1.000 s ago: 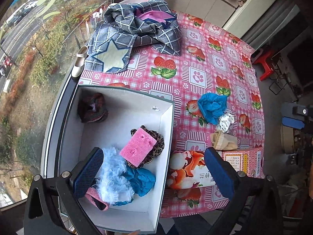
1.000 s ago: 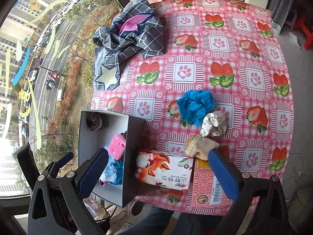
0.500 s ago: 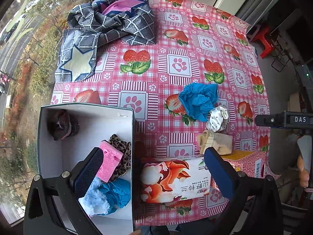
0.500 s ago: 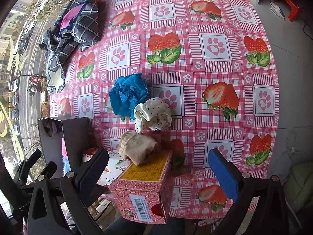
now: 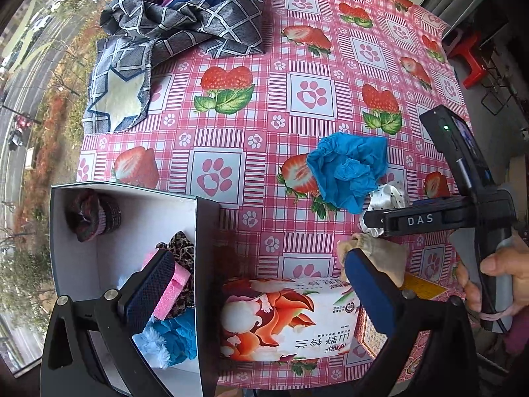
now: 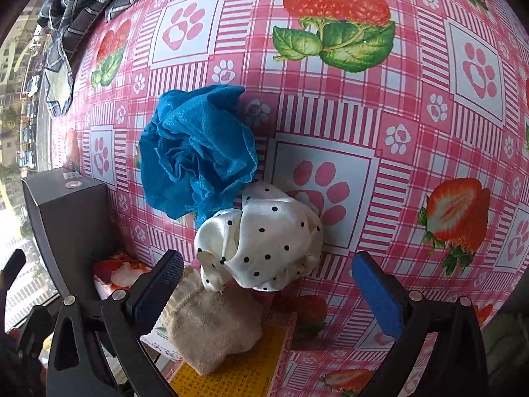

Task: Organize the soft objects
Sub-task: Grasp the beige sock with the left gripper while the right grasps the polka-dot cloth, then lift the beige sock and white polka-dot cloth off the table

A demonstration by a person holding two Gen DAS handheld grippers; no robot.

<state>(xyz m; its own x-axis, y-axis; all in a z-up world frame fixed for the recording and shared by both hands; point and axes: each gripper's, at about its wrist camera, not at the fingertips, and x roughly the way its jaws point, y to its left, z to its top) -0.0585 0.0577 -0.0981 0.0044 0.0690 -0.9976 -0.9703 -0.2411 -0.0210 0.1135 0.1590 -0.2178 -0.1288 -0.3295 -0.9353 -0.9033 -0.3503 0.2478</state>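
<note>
Two open grippers above the soft things

Both grippers have their jaws wide apart and hold nothing. The right gripper [image 6: 267, 284] hangs over the white polka-dot scrunchie [image 6: 264, 248], which lies on the worktop [image 6: 429, 132] between its fingers. A crumpled blue cloth [image 6: 198, 152] touches the scrunchie on the far side. A beige sock [image 6: 211, 327] rests on top of a pink carton with a yellow label [image 6: 238, 374], just beside the scrunchie.

The left gripper [image 5: 261, 294] is over the near edge of the white box [image 5: 82, 264]. Inside the box are a pink sponge [image 5: 172, 289], a leopard-print scrunchie [image 5: 180, 244], a dark scrunchie [image 5: 94, 215] in the far corner, a blue cloth and a light blue fluffy piece [image 5: 152, 344]. A tissue pack [image 5: 287, 321] lies just beside the box. A checked grey cloth [image 5: 185, 20] lies at the far side of the worktop.
</note>
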